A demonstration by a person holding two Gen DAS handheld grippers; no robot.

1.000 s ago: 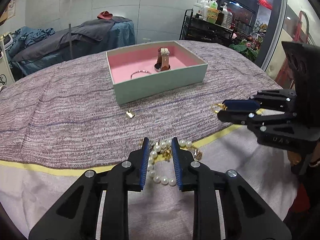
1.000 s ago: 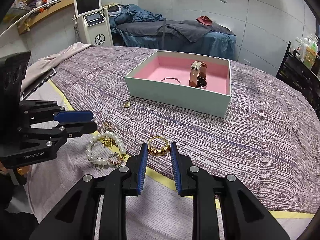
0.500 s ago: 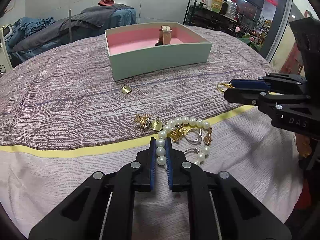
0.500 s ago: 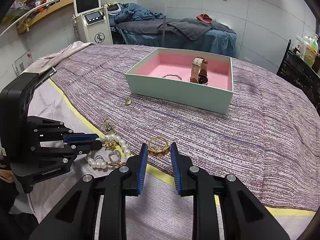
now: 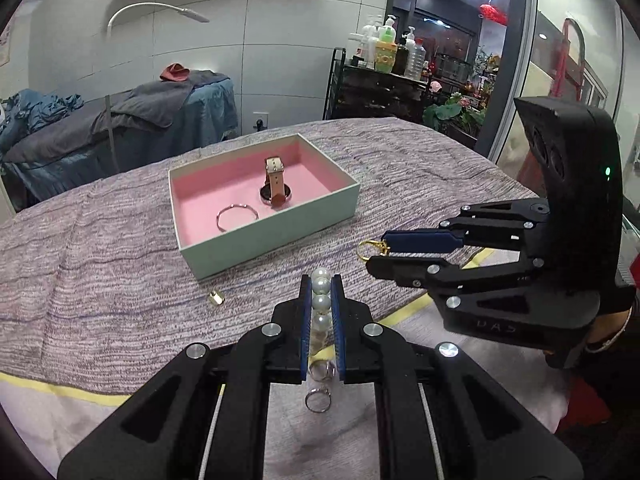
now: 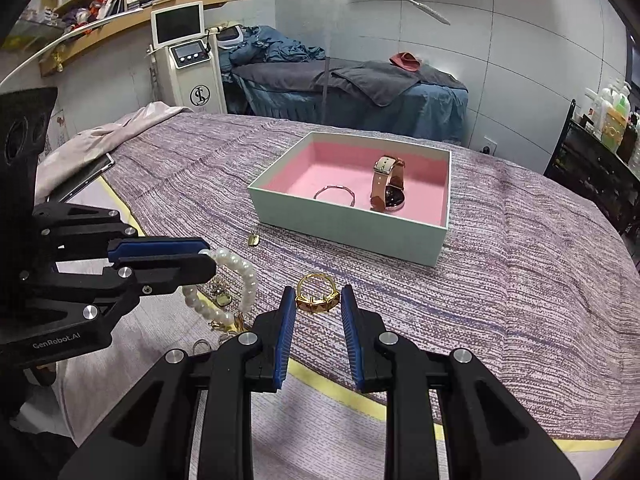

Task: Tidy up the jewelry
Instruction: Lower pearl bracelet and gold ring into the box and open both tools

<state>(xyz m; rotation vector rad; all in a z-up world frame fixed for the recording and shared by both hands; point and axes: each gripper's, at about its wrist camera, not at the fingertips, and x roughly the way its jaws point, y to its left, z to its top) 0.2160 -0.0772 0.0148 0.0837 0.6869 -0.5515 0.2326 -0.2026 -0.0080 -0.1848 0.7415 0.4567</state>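
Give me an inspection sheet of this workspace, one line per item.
Surface: striped purple blanket over a bed, yellow band near the front edge.
Job's things: pink-lined box holds a watch and a bangle; gold ring, pendant and small charms lie loose.
Clutter: nothing seen.
Grippers: left gripper shut on the pearl bracelet, lifted; right gripper open around the gold ring.
Cables: nothing seen.
Surroundings: treatment bed, machine, bottle rack.
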